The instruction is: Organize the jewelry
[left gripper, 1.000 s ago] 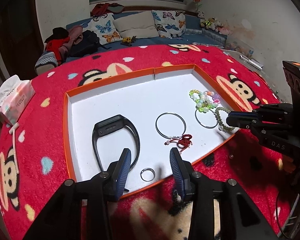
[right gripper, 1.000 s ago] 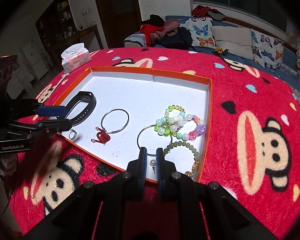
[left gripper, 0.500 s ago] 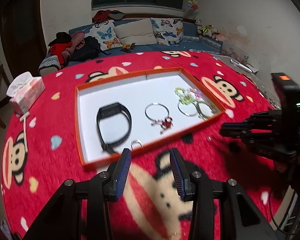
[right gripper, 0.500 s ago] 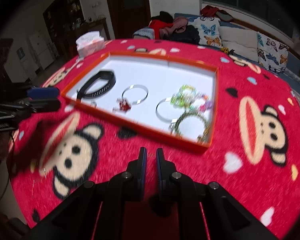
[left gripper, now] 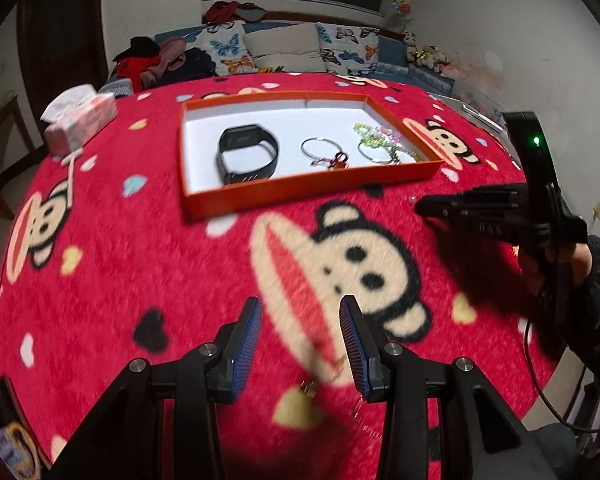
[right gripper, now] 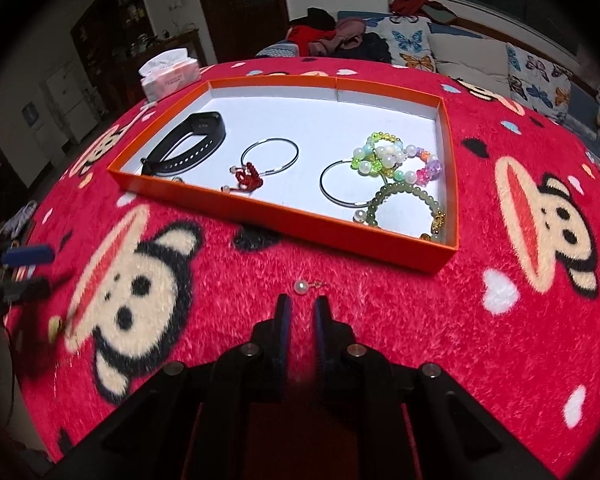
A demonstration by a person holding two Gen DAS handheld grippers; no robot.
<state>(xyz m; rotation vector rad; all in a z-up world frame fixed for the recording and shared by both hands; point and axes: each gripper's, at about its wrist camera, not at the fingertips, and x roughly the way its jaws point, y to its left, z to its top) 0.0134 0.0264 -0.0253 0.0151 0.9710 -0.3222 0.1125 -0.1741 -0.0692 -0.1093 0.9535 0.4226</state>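
Observation:
An orange tray (left gripper: 308, 190) (right gripper: 284, 216) with a white floor lies on the red monkey-print cloth. It holds a black wristband (left gripper: 247, 153) (right gripper: 188, 144), two metal bangles (left gripper: 321, 147) (right gripper: 342, 188), a red knot charm (right gripper: 247, 178), colourful bead bracelets (right gripper: 396, 158) and a green bead bracelet (right gripper: 404, 204). A pearl earring (right gripper: 302, 286) lies on the cloth just ahead of my right gripper (right gripper: 300, 312), whose jaws are nearly closed and empty. My left gripper (left gripper: 300, 336) is open and empty, above the cloth well short of the tray. A small gold piece (left gripper: 308, 390) lies blurred under it.
A pink tissue box (left gripper: 80, 120) (right gripper: 170, 74) sits at the cloth's far left. A sofa with cushions and clothes stands behind the table. The right gripper shows in the left wrist view (left gripper: 420, 205), and the left one at the right view's left edge (right gripper: 28, 256).
Both grippers have pulled back from the tray toward the table's near side. The pearl earring, earlier at the tray's near edge by my right fingers, now lies on the cloth outside the tray.

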